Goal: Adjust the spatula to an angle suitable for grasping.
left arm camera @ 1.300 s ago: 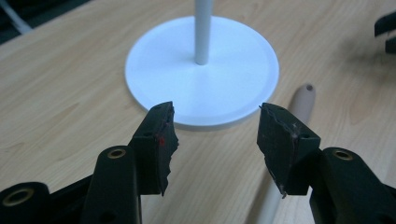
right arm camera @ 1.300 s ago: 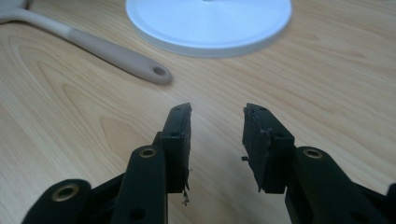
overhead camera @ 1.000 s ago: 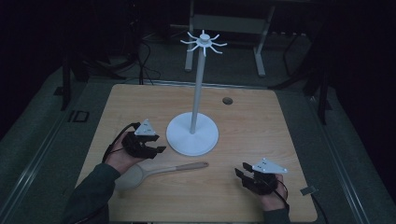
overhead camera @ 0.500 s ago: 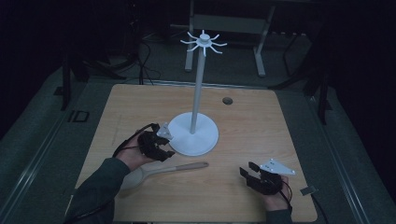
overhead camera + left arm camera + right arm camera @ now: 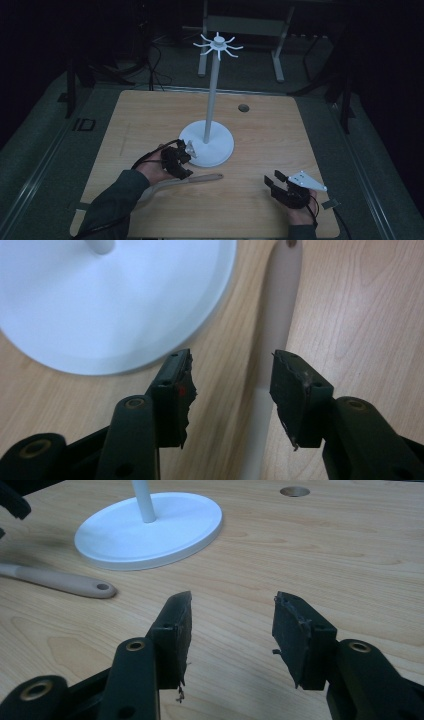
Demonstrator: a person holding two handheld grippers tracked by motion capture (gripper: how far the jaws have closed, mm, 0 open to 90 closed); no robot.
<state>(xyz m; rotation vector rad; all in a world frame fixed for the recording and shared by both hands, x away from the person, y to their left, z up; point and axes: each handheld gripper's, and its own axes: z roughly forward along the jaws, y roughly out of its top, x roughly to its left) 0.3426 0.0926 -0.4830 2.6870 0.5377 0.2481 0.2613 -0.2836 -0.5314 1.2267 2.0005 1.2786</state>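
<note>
**Left gripper over the spoon handle**

Since the earlier frames, we see the left gripper [image 5: 186,161] has travelled from the table's left side toward the stand [image 5: 206,144] and dropped lower, and it now hangs over the spoon [image 5: 186,181]. Its jaws have just been closing, yet they stand apart, with the handle [image 5: 276,330] running between them and clear of both pads. Our right gripper [image 5: 274,183] has shifted slightly at the near right corner; its jaws have just been opening and gape with only bare table [image 5: 320,555] beneath. We find the spoon pale beige, long and slim, with a small hole at the handle's end. It lies flat just in front of the stand's white round base, handle pointing right.
</note>
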